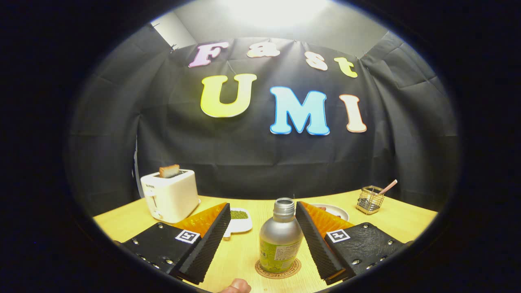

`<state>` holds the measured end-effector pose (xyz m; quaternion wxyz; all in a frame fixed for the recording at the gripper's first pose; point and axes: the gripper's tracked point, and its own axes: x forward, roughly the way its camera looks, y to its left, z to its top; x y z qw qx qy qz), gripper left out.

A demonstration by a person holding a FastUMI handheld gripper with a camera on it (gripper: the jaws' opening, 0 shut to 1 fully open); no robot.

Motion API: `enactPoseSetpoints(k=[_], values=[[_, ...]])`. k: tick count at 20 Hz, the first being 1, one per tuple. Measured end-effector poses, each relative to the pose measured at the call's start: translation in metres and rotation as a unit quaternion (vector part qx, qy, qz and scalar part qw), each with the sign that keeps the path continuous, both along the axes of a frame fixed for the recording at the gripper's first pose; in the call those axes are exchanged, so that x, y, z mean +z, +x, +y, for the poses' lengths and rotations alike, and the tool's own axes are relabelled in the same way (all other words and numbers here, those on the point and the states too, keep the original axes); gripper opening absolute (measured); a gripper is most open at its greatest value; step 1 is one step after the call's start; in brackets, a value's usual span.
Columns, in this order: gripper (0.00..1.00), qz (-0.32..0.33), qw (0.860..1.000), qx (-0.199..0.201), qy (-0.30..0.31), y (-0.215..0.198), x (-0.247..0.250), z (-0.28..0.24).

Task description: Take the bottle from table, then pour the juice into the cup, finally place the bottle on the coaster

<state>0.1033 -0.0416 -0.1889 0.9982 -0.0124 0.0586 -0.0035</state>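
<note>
A silver metal bottle with a green label and no cap stands upright on a round brown coaster on the wooden table. It sits between the fingers of my gripper, which is open. The right finger is close beside the bottle's shoulder, while the left finger stands well apart from it. A white cup with green contents sits just beyond the left fingertip.
A white toaster with a slice of toast stands at the back left. Behind the right finger lies a white plate. A small wire basket with a stick in it is at the back right. A person's fingertip shows below the fingers.
</note>
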Motion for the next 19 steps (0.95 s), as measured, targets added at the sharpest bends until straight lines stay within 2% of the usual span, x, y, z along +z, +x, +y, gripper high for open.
enactPoseSetpoints(k=[7, 11, 13, 15, 19], values=[[0.97, -0.018, 0.999, 0.030, -0.033, -0.032, 0.093, 0.035], [0.97, -0.037, 0.998, 0.043, -0.020, -0.043, 0.139, 0.053], [0.98, -0.042, 0.998, 0.041, -0.024, -0.050, 0.153, 0.053], [0.98, -0.044, 0.997, 0.056, -0.017, -0.055, 0.161, 0.063], [0.98, -0.038, 0.998, 0.050, -0.032, -0.062, 0.167, 0.059]])
